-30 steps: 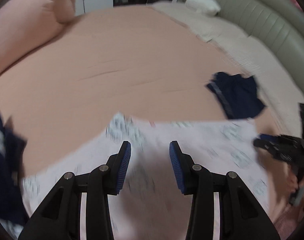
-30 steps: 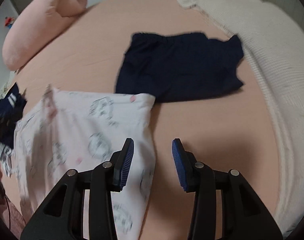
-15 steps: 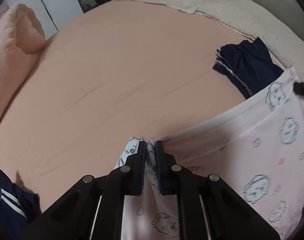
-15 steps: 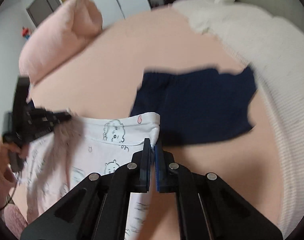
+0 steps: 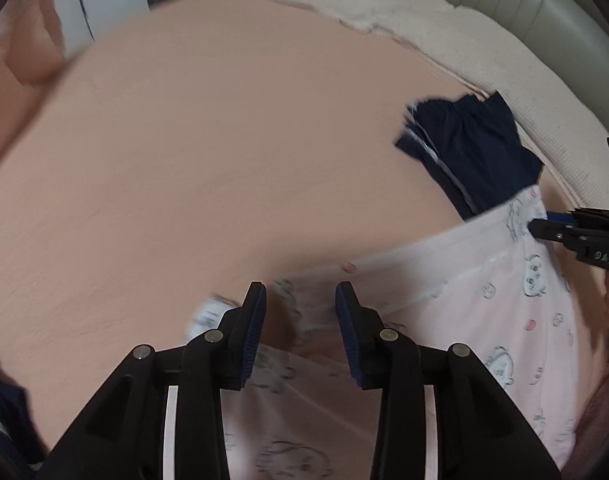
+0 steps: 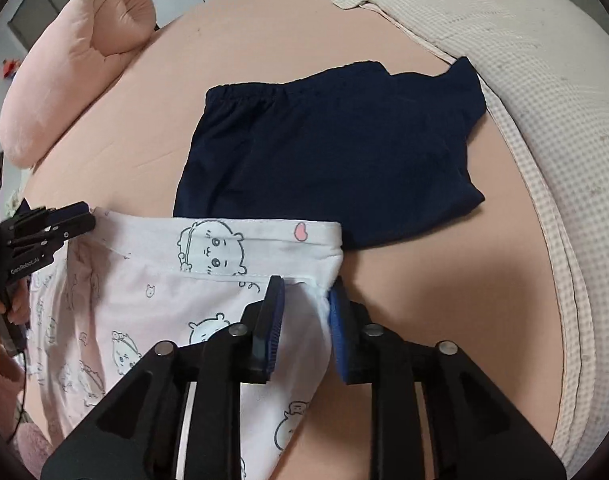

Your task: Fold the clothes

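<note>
A white garment printed with cartoon animals [image 6: 144, 300] lies spread on the pink bed sheet [image 6: 264, 40], its top hem just below folded navy shorts [image 6: 328, 152]. My right gripper [image 6: 306, 292] hovers over the hem's right corner; its jaws are opening, with cloth between the pads but not pinched. My left gripper [image 5: 299, 300] is at the hem's left corner, jaws also opening, with the blurred garment [image 5: 484, 320] loose between them. Each view shows the other gripper at the far end of the hem: the right gripper [image 5: 544, 230] and the left gripper [image 6: 80, 216].
A rolled pink pillow [image 6: 84, 60] lies at the far left of the bed. A cream waffle blanket [image 6: 524, 80] runs along the right side below a grey padded headboard [image 5: 544, 12]. Another navy garment with white stripes [image 5: 4, 412] sits at the lower left.
Half a second ago both grippers were shut on the garment's top hem corners. Now both sets of jaws have parted and the hem lies slack on the sheet.
</note>
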`<state>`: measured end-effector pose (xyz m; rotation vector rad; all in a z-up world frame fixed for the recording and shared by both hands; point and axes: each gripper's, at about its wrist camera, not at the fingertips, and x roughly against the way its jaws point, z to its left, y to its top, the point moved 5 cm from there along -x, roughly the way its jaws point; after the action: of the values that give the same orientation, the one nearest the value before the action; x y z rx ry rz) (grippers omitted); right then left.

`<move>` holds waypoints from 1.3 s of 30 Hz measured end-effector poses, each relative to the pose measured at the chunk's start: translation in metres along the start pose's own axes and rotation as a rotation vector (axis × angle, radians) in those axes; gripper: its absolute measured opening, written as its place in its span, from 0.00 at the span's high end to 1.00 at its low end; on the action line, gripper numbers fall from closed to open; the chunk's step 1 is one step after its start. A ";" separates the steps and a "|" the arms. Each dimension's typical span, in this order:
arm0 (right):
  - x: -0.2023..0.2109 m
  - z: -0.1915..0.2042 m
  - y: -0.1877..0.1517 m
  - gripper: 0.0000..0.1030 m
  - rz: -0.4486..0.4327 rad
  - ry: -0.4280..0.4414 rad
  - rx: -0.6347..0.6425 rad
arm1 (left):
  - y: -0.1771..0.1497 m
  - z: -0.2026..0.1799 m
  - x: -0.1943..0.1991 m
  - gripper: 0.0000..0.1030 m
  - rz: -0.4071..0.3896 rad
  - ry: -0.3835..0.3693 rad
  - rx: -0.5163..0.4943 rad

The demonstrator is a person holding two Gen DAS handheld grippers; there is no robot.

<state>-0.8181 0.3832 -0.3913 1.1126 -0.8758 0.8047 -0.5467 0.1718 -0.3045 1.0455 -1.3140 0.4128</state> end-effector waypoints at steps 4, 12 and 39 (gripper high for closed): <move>0.021 -0.005 0.005 0.98 -0.085 -0.013 0.006 | 0.006 -0.008 0.009 0.94 -0.093 0.055 -0.025; 0.003 0.008 -0.008 0.95 -0.022 -0.075 0.039 | 0.002 0.012 0.031 0.58 -0.193 0.066 0.189; -0.022 0.269 -0.022 0.51 0.054 0.153 0.531 | -0.231 0.165 0.130 0.74 -0.211 0.213 0.610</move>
<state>-0.8571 0.1168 -0.3659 1.4683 -0.5757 1.1925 -0.4313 -0.1176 -0.2896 1.5805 -0.8869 0.7680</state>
